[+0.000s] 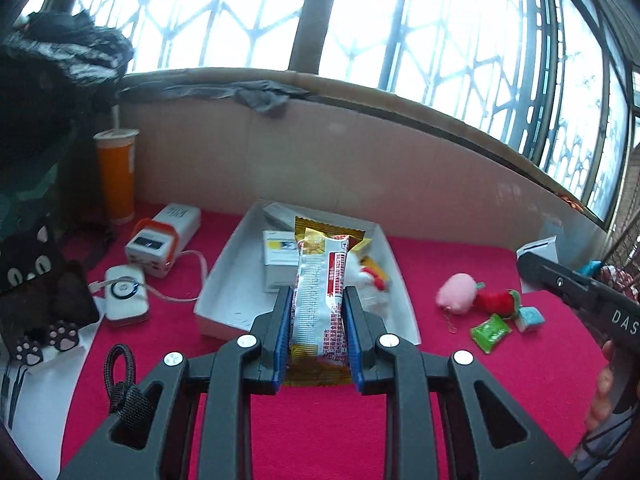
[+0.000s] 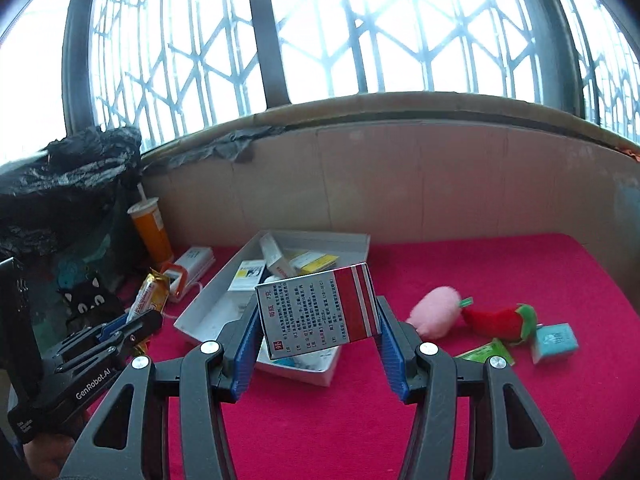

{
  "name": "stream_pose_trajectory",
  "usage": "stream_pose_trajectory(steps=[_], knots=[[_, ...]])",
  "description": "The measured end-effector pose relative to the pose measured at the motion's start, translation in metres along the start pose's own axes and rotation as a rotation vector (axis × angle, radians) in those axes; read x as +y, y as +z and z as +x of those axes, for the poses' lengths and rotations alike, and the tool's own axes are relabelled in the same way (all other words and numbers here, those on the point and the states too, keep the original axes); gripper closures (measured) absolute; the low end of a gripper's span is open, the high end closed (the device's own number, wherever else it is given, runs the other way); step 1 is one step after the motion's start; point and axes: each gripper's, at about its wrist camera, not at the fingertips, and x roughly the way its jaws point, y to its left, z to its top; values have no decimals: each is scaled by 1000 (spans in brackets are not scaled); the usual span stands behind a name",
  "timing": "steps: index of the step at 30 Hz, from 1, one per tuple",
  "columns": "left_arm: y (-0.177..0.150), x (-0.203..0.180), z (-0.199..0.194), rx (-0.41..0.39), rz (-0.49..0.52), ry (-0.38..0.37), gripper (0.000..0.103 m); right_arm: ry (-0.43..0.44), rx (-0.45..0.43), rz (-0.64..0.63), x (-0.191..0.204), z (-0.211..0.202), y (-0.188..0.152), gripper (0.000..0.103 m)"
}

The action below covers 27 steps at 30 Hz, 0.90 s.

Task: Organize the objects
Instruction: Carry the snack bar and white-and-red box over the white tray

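Note:
My left gripper (image 1: 318, 300) is shut on a long snack bar in a white, red and gold wrapper (image 1: 320, 300), held above the near edge of the white tray (image 1: 224, 280); the bar also shows in the right wrist view (image 2: 150, 296). My right gripper (image 2: 316, 308) is shut on a red and white medicine box (image 2: 318, 310), held tilted above the near end of the tray (image 2: 208, 312). The tray holds several small boxes (image 1: 278, 266) and packets. A pink plush (image 2: 434, 316), a red plush (image 2: 500, 320), a teal cube (image 2: 556, 342) and a green packet (image 2: 486, 352) lie on the red cloth to the right.
An orange cup with a straw (image 1: 116, 176), a white power bank (image 1: 164, 238) and a white round device with a cable (image 1: 126, 294) lie left of the tray. A black cat-face holder (image 1: 32, 280) and black bag (image 1: 52, 64) stand at far left. A wall runs behind.

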Motion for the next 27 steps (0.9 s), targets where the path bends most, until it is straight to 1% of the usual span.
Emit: stream_pose_trajectory(steps=[4, 6, 13, 17, 20, 25, 27], knots=[[-7, 24, 2, 15, -30, 36, 80, 18, 74, -18, 19, 25, -13, 46], [-7, 36, 2, 22, -47, 43, 80, 31, 96, -19, 25, 33, -14, 46], [-1, 56, -1, 8, -75, 78, 80, 58, 53, -48, 44, 33, 3, 46], [-5, 54, 2, 23, -73, 86, 80, 73, 82, -64, 53, 41, -9, 46], [-4, 47, 5, 38, -55, 87, 80, 75, 100, -38, 45, 44, -13, 46], [4, 28, 6, 33, -7, 87, 80, 60, 44, 16, 24, 32, -2, 46], [7, 19, 8, 35, 14, 85, 80, 55, 36, 35, 14, 29, -2, 46]])
